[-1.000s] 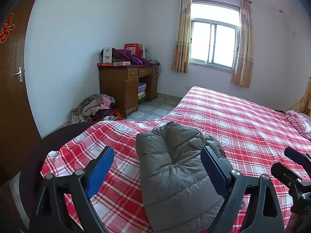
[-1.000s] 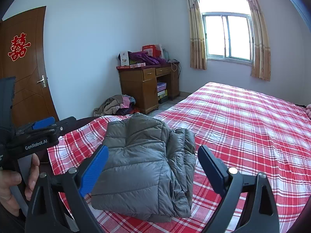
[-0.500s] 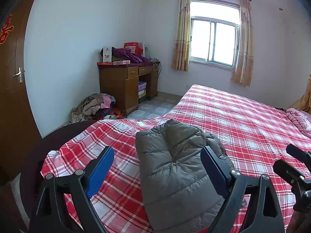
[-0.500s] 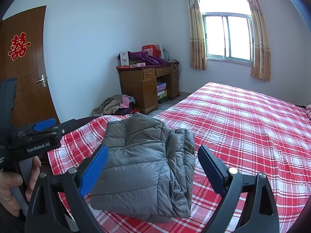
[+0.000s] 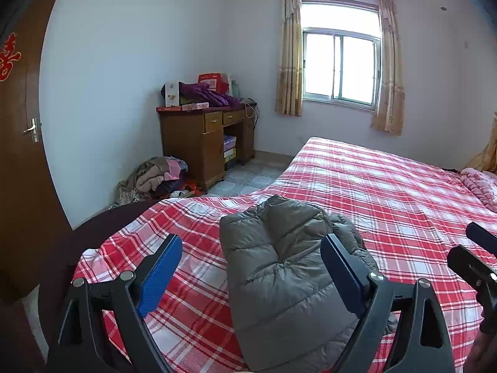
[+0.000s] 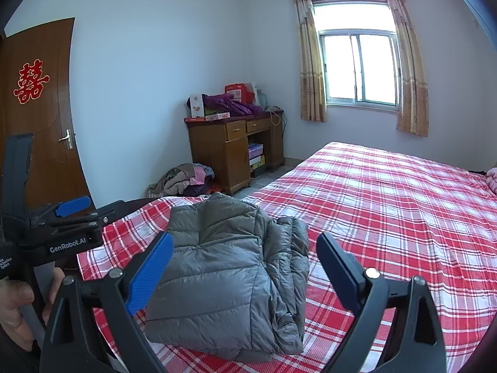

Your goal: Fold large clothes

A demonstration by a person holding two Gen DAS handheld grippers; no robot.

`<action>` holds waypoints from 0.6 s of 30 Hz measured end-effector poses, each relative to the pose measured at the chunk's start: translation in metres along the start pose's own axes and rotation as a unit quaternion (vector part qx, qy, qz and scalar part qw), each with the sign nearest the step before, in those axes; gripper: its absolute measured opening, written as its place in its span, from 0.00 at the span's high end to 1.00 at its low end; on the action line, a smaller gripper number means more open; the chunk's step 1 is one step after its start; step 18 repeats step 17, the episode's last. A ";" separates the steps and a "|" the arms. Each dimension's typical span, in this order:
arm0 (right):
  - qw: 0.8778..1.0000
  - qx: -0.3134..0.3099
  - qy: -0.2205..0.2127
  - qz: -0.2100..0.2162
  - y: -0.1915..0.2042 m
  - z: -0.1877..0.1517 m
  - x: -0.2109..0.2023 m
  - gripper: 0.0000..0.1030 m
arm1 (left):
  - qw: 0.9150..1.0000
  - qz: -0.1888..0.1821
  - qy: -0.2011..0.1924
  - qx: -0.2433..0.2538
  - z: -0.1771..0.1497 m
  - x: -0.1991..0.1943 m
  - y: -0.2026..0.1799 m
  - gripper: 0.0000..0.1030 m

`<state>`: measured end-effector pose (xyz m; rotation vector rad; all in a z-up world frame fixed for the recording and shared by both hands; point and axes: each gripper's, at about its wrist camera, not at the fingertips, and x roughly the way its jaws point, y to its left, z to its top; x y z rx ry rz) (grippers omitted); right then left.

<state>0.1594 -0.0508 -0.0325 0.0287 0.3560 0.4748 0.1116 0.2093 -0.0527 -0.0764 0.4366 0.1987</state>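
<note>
Grey folded jacket [image 6: 230,276]; hand [image 6: 15,310] only in right view

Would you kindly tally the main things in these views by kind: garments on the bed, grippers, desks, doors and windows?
Grey padded jacket, folded on the bed: 1
Grippers, left gripper and right gripper, both open: 2
Wooden desk: 1
Door: 1
Window: 1
Total: 6

Only the folded grey jacket [image 6: 230,276] interrupts the checked bedspread [image 6: 388,217], which lies bare toward the window.
</note>
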 end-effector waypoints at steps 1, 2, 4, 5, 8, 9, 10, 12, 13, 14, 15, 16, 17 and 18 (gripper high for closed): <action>1.000 0.001 0.000 0.001 -0.001 -0.001 0.000 0.07 | 1.000 0.000 0.002 0.000 0.000 0.001 0.000 0.12; 1.000 0.000 0.001 0.001 -0.002 -0.001 -0.001 0.07 | 1.000 -0.002 0.004 0.001 -0.001 0.002 0.000 0.12; 1.000 0.002 0.002 0.002 -0.003 -0.002 -0.001 0.07 | 1.000 -0.002 0.008 0.003 -0.002 0.004 -0.001 0.12; 1.000 0.002 0.003 0.002 -0.003 -0.003 -0.001 0.07 | 1.000 -0.001 0.009 0.003 -0.002 0.004 -0.001 0.12; 1.000 0.001 0.007 0.003 -0.002 -0.004 0.000 0.07 | 1.000 -0.003 0.013 0.001 -0.003 0.007 -0.001 0.12; 1.000 0.000 0.008 0.004 -0.001 -0.005 0.001 0.07 | 1.000 -0.003 0.012 0.000 -0.004 0.007 0.000 0.12; 1.000 0.000 0.009 0.004 -0.001 -0.006 0.001 0.07 | 1.000 -0.003 0.012 -0.001 -0.005 0.008 0.001 0.12; 1.000 -0.001 0.011 0.004 -0.001 -0.007 0.002 0.07 | 1.000 -0.003 0.014 -0.001 -0.005 0.009 0.001 0.12; 1.000 -0.001 0.013 0.005 0.000 -0.007 0.002 0.07 | 1.000 -0.003 0.013 -0.003 -0.006 0.010 0.001 0.12; 1.000 -0.001 0.013 0.005 0.001 -0.008 0.002 0.07 | 1.000 -0.004 0.013 -0.003 -0.006 0.010 0.002 0.12; 1.000 0.000 0.014 0.004 0.001 -0.008 0.003 0.07 | 1.000 -0.004 0.013 -0.003 -0.006 0.010 0.002 0.12; 1.000 0.000 0.015 0.003 0.001 -0.008 0.003 0.07 | 1.000 -0.003 0.013 -0.001 -0.006 0.011 0.001 0.12; 1.000 0.000 0.016 0.003 0.001 -0.008 0.004 0.07 | 1.000 -0.003 0.013 -0.001 -0.006 0.011 0.001 0.12; 1.000 0.000 0.016 0.003 0.001 -0.008 0.004 0.07 | 1.000 -0.003 0.013 -0.001 -0.006 0.011 0.001 0.12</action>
